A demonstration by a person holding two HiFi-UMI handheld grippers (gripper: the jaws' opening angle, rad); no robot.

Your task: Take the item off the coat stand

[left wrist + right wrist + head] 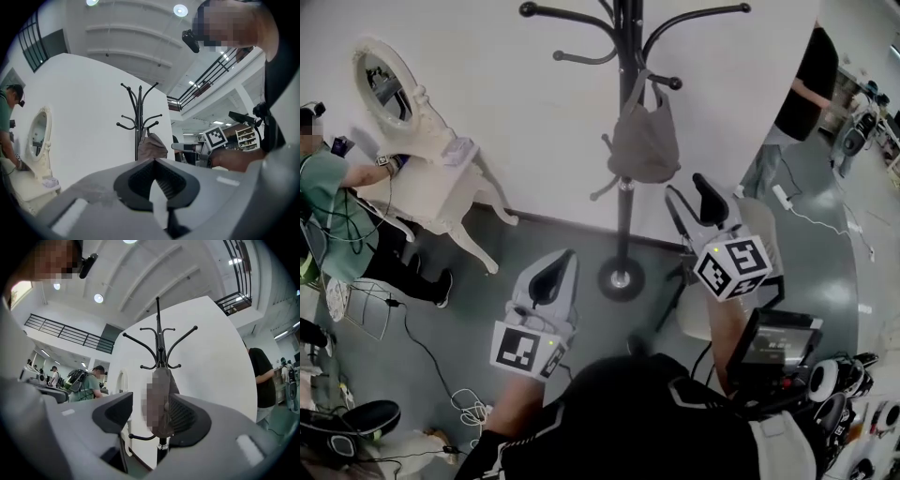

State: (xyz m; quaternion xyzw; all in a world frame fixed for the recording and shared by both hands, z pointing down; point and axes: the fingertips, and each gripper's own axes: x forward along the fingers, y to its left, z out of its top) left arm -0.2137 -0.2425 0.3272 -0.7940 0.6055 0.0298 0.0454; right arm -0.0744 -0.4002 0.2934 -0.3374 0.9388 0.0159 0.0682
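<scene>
White wall (487, 56); limp grey cloth bag (644, 142) on black stand (624, 225); right claw (685, 187) spread, left claw (559, 266) closed.

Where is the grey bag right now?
In the head view the grey bag hangs from a lower hook of the black coat stand, centre frame. It is just beyond and left of the open right gripper.

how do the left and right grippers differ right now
The grey left gripper has its jaws together; the grey right gripper has them apart. In the head view the right one sits near the grey cloth bag on the black coat stand, the left lower by its base. Both are empty.
</scene>
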